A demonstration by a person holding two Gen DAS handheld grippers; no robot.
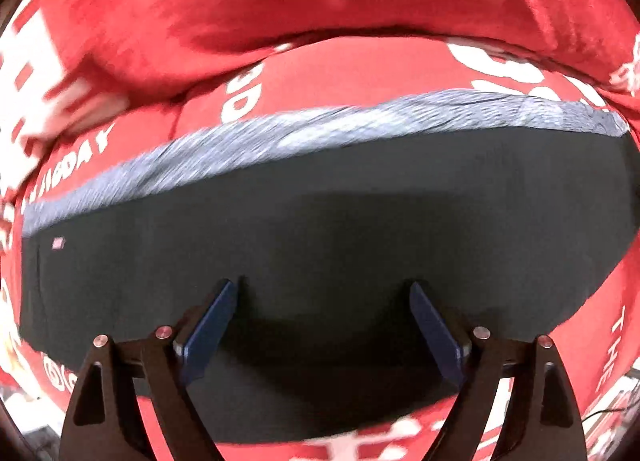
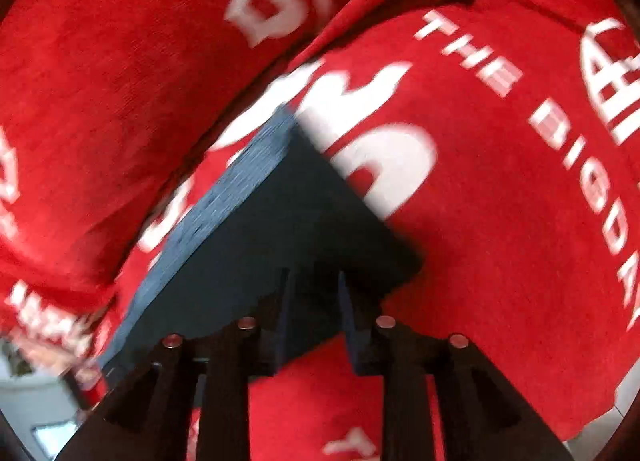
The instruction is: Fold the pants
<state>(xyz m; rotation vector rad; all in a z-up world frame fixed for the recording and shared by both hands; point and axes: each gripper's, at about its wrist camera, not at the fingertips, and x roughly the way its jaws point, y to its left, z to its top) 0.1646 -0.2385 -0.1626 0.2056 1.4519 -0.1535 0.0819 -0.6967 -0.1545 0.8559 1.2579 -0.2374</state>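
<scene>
1. Left wrist view. The left tool (image 1: 324,293) points down at the dark pants (image 1: 320,213), which fill the middle of the view as one broad, flat, folded panel. Both blue pads (image 1: 212,325) stand wide apart, with nothing between them; the tool is released and holds no cloth.

2. Left wrist view, axis. The long axis of the pants runs crosswise to the tool, from side to side, so the pads straddle it. The grey waistband (image 1: 304,129) forms the edge farthest ahead of the tool; the near edge lies below and behind the fingertips. The tool sits over about the middle of the panel's length.

3. Left wrist view, surroundings. A red cloth with white lettering (image 1: 352,65) lies under the pants and shows beyond them on all sides; ahead of the tool it rises in a thick fold.

4. Right wrist view. The right tool (image 2: 314,281) is tilted down over one corner of the pants (image 2: 288,221). Its jaws stand narrowly apart. Dark fabric is seen through the gap, but motion blur hides whether the pads press on it; a grip cannot be told.

5. Right wrist view, axis. From this tool the pants run ahead and to the left, the waistband (image 2: 224,205) along the left edge; the right edge slants away to the tool's right. The red cloth (image 2: 500,221) lies bare to the right.

6. Judgement. The right tool is at a corner, the left tool over mid-panel; any next fold would likely turn about the crosswise axis.
</scene>
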